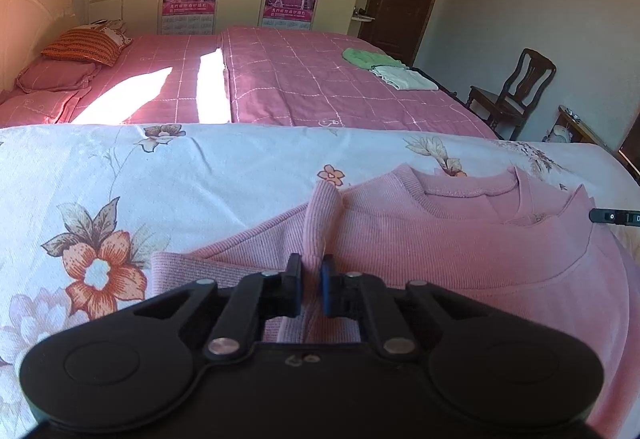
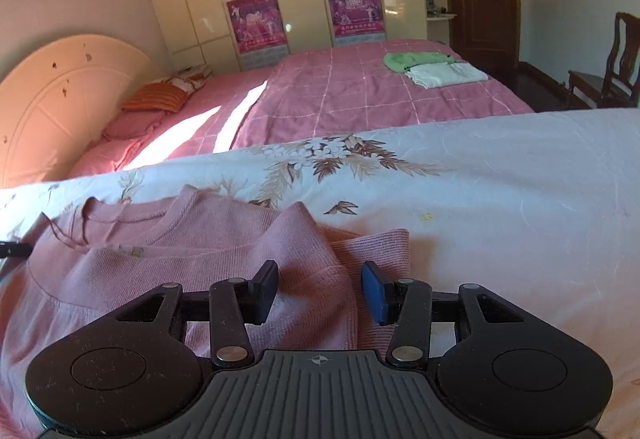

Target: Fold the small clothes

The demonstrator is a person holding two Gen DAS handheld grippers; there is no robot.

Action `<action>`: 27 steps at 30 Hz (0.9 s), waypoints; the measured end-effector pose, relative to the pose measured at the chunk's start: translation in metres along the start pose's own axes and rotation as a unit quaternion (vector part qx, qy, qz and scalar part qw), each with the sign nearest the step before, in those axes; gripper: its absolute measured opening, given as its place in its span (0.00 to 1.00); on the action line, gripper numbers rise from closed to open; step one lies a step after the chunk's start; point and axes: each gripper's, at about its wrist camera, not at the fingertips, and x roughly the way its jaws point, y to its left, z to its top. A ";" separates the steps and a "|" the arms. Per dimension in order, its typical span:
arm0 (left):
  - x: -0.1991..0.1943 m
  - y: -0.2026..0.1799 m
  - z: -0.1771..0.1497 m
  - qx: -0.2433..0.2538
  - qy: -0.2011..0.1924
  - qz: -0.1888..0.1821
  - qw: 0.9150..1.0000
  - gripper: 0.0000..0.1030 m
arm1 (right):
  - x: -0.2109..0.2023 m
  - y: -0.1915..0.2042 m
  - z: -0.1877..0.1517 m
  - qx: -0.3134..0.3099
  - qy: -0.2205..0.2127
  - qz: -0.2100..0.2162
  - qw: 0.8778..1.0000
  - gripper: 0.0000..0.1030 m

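On the floral sheet (image 1: 168,175) nearest us, the pink sweater (image 1: 460,247) lies collar-far, spread across the right side of the left view. We judge the main risk to be the pinch: our left gripper (image 1: 311,281) is clamped on only a thin ridge of knit, which stands up beyond the fingers, so a lift could let it slip out, or drag the whole garment and wrinkle the body. Our right gripper (image 2: 320,293) is spread wide, holding nothing, hovering over the sweater's right edge by the folded sleeve (image 2: 380,251); closing too shallow there could catch just one layer. Folded green and white clothes (image 2: 432,69) wait on the far pink bed (image 2: 340,99).
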 end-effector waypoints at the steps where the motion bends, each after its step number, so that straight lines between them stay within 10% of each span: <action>1: 0.000 -0.001 -0.001 0.001 -0.002 0.002 1.000 0.07 | 0.000 -0.002 0.001 -0.005 0.004 0.007 1.000 0.45; 8: -0.014 -0.017 -0.006 0.026 -0.056 0.015 0.998 0.06 | 0.000 0.031 0.002 -0.138 0.012 -0.006 0.990 0.08; 12: -0.047 -0.015 -0.006 0.011 -0.148 -0.005 0.989 0.06 | -0.032 0.016 0.011 -0.062 -0.082 0.021 0.994 0.08; 18: -0.011 0.007 0.003 -0.091 -0.090 0.030 0.991 0.06 | -0.003 0.015 0.017 -0.043 -0.054 -0.018 0.997 0.08; 23: 0.011 0.008 0.002 -0.079 -0.046 0.051 0.994 0.08 | 0.020 0.019 0.011 -0.059 -0.023 -0.053 0.997 0.08; 27: 0.005 0.009 0.002 -0.074 -0.054 0.067 0.994 0.28 | 0.021 0.024 0.008 -0.077 -0.022 -0.067 0.995 0.08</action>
